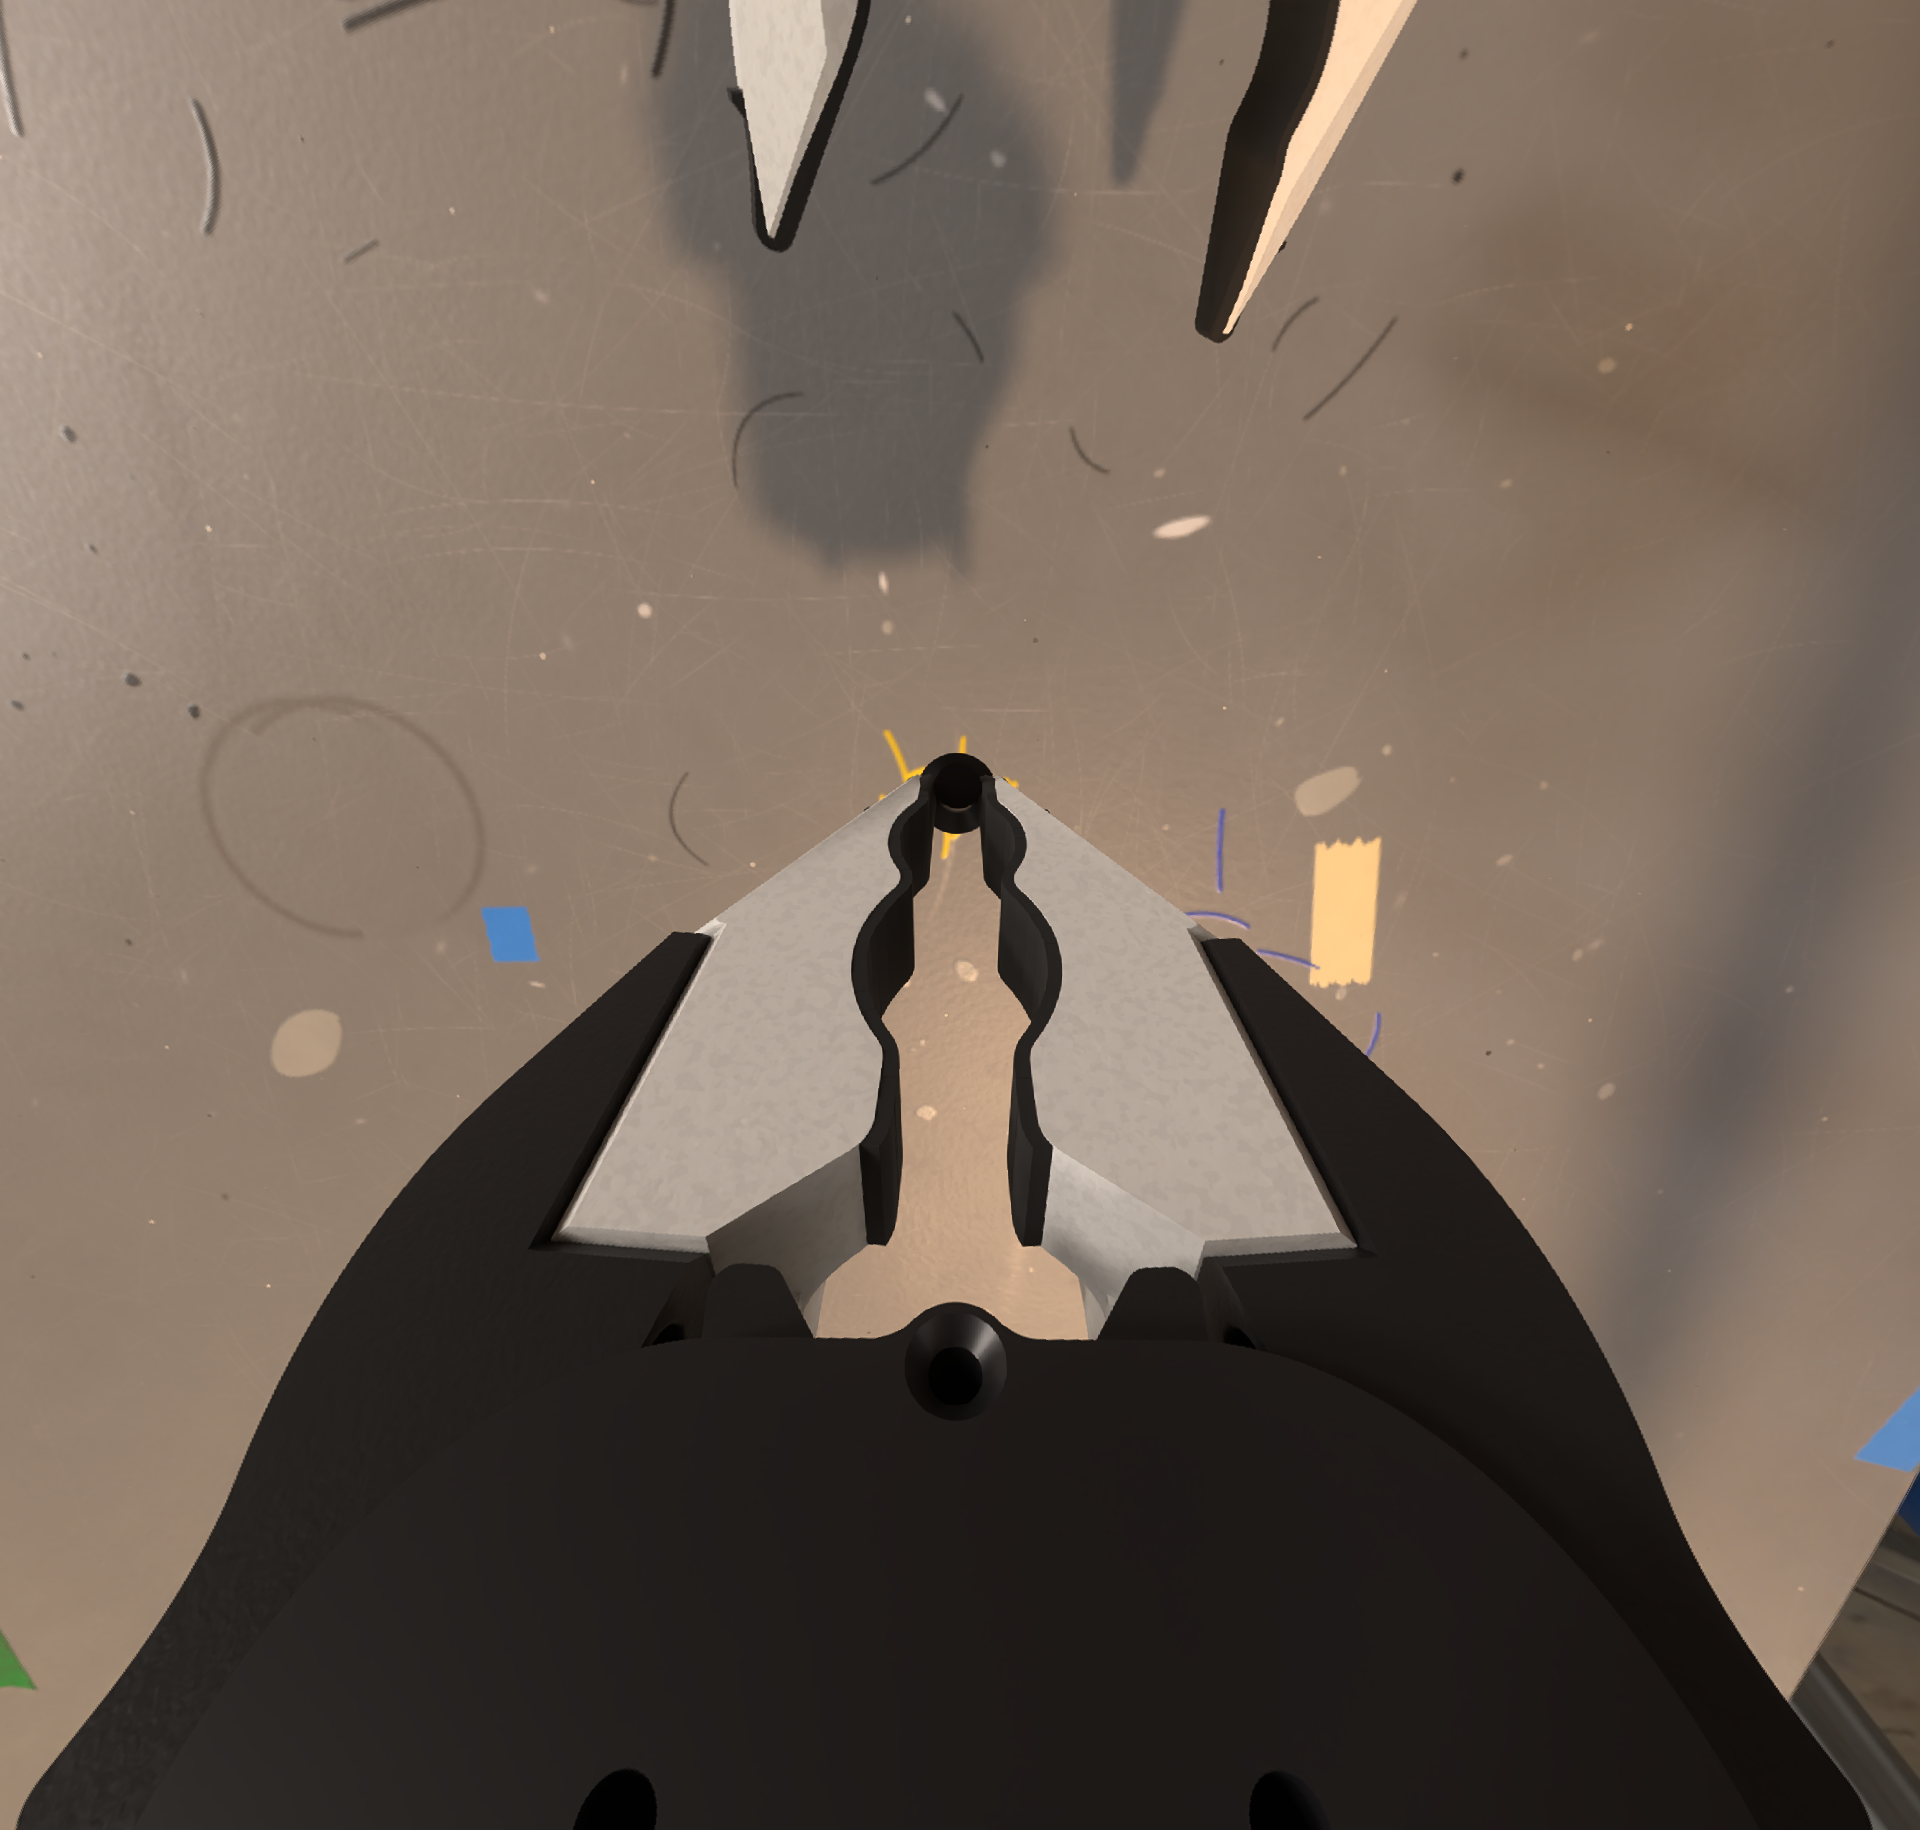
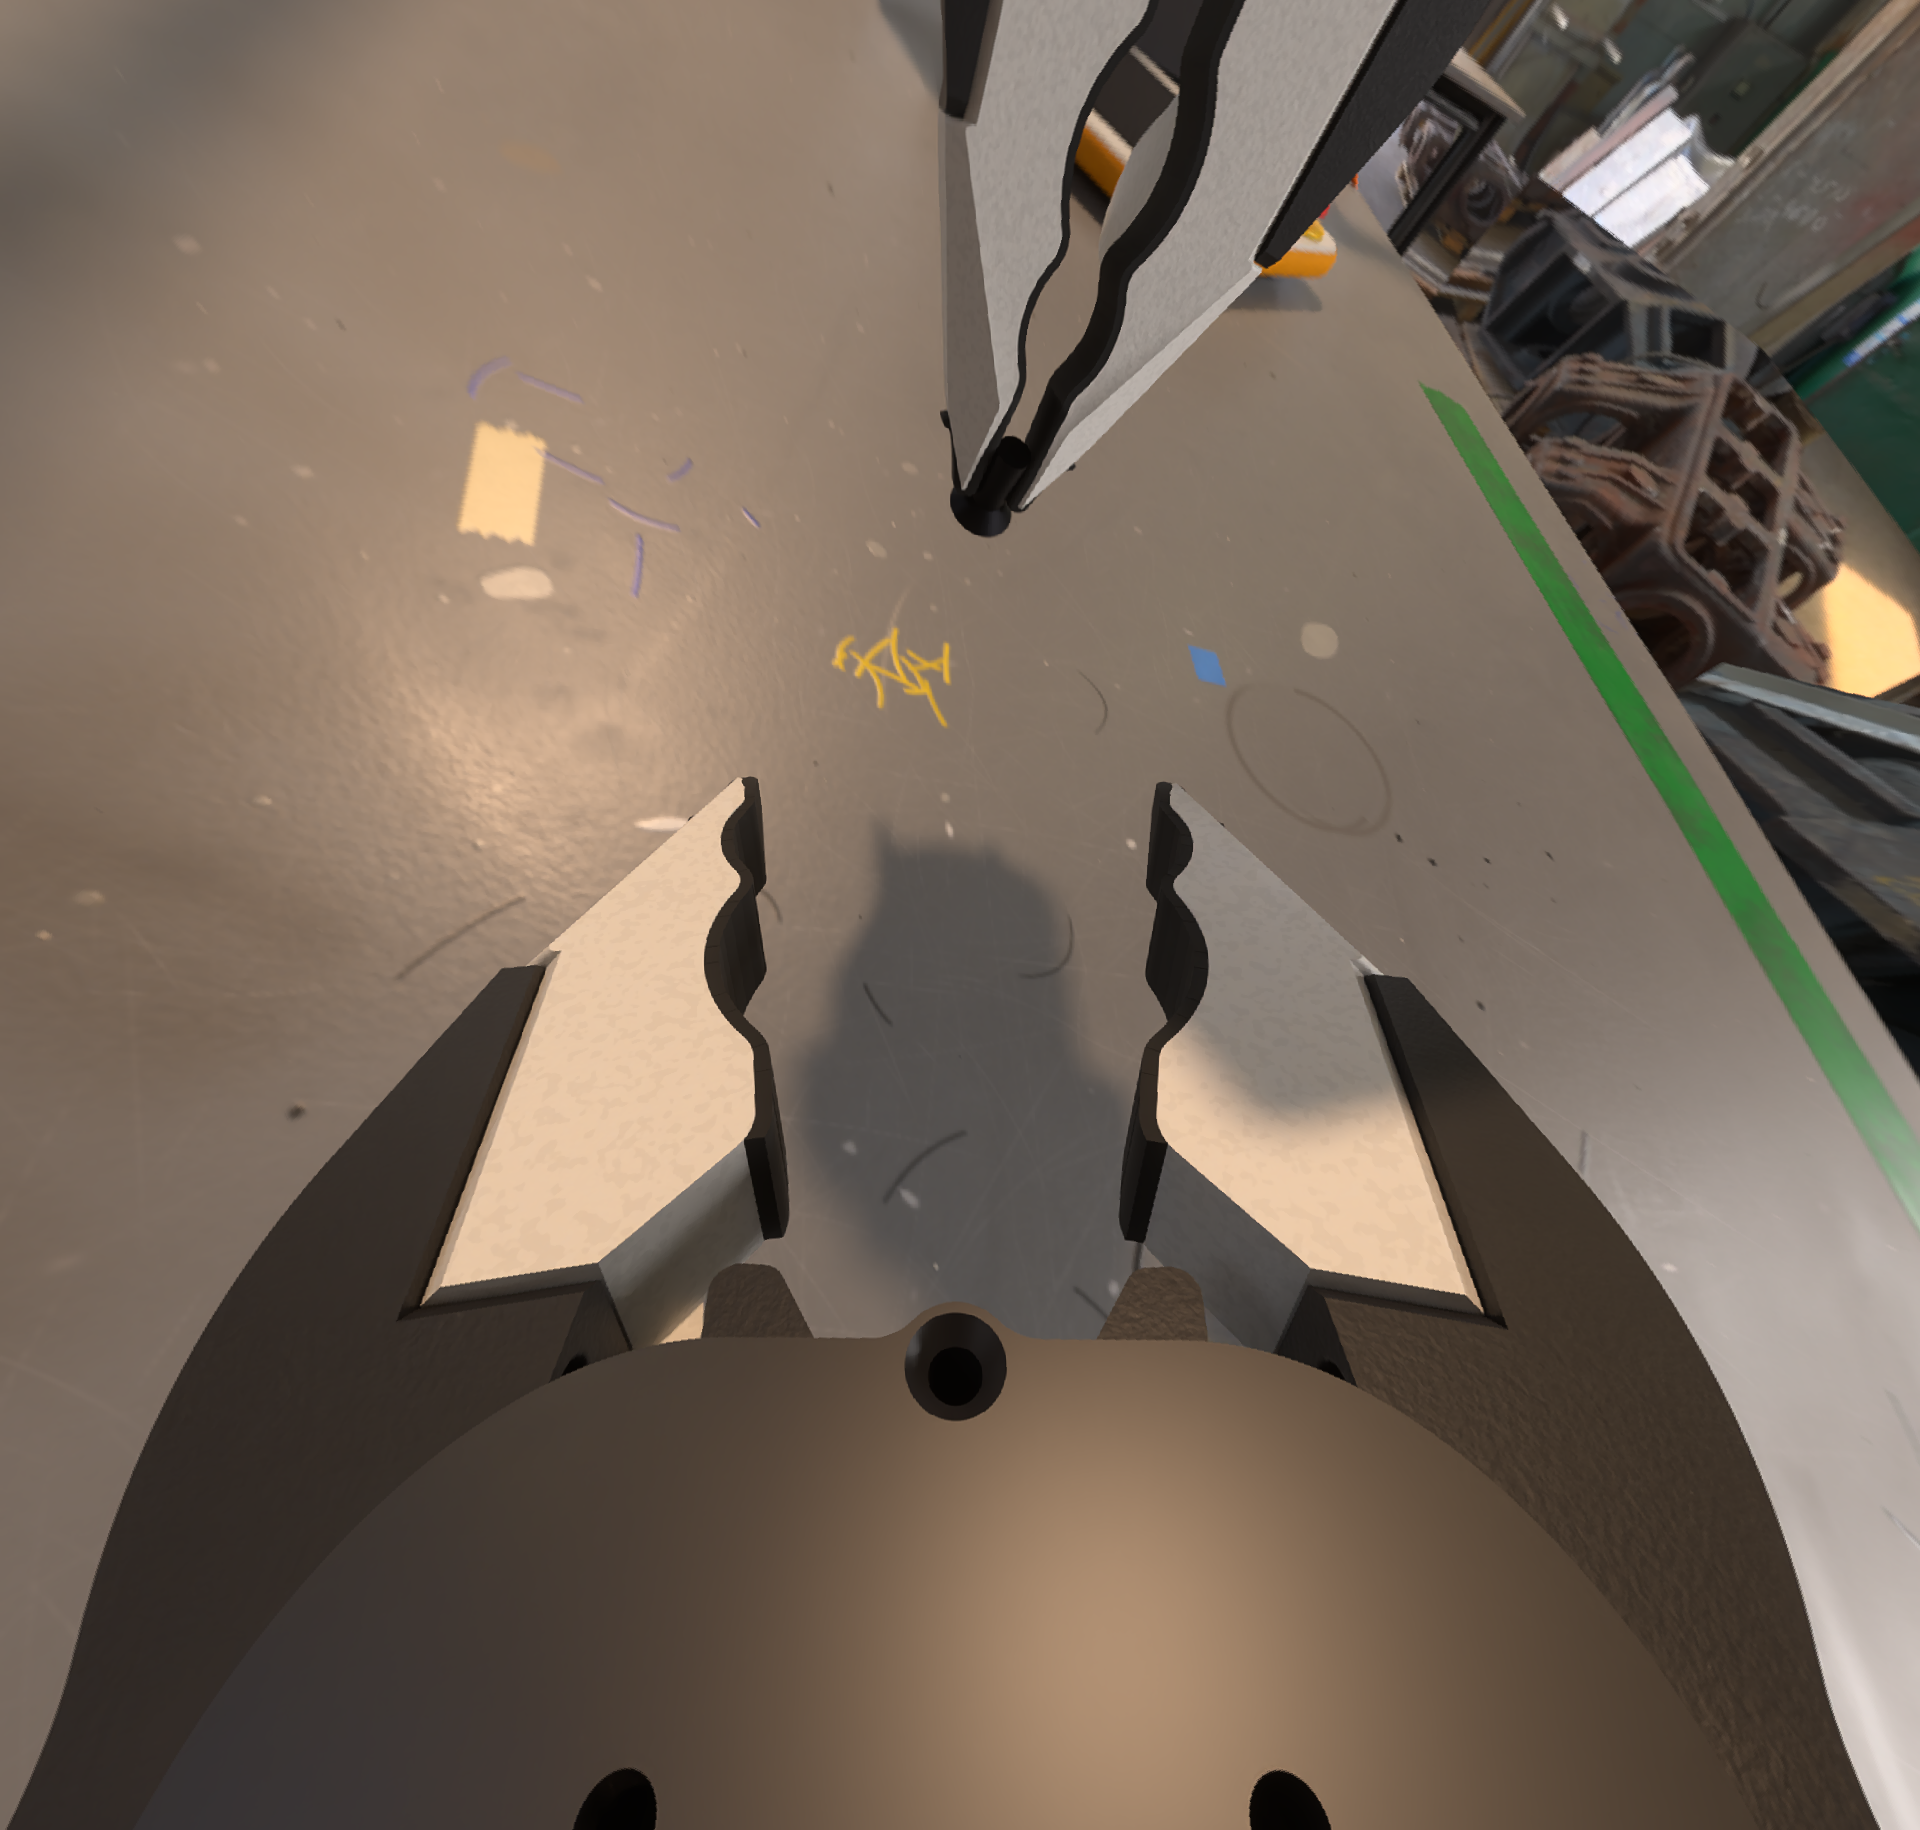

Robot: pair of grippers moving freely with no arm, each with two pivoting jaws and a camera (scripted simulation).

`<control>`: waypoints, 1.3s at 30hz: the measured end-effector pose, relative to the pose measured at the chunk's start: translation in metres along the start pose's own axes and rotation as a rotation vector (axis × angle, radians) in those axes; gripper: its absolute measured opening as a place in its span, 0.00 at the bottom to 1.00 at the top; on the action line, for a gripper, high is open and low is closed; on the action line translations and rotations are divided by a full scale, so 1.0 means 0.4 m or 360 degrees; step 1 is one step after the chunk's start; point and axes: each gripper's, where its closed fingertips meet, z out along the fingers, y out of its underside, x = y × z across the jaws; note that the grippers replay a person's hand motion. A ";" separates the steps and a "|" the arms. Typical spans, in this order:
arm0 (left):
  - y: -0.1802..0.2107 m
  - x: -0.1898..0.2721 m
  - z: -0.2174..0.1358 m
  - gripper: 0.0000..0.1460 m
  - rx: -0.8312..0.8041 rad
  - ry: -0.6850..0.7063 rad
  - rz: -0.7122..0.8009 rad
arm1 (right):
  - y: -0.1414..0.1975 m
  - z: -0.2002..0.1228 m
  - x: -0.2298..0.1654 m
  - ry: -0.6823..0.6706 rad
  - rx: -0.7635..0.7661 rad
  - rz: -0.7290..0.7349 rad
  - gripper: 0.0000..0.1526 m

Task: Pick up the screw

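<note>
The screw is small and black, and it is clamped between the tips of my left gripper, which is shut on it. In the right wrist view the left gripper points down with the screw at its tip, close over the grey-brown table. I cannot tell whether the screw touches the table. My right gripper is open and empty, low over the table, facing the left one. Its two fingers hang in at the top of the left wrist view.
A yellow scribble marks the table between the grippers. A yellow tape piece and a blue chip lie nearby. A green stripe follows the table's right edge, with rusty machinery beyond. An orange object lies behind the left gripper.
</note>
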 end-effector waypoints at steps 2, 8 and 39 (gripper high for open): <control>0.001 -0.004 0.011 0.05 -0.0018 0.0010 -0.0020 | 0.010 0.002 0.002 0.0027 -0.0062 -0.0047 0.49; -0.001 -0.015 0.015 0.05 -0.0016 -0.0011 -0.0012 | 0.031 0.010 -0.006 -0.0007 -0.0129 -0.0048 0.49; -0.074 -0.030 -0.303 0.05 0.1788 0.1284 -0.0329 | -0.141 -0.177 0.060 -0.0004 0.1078 0.0416 0.49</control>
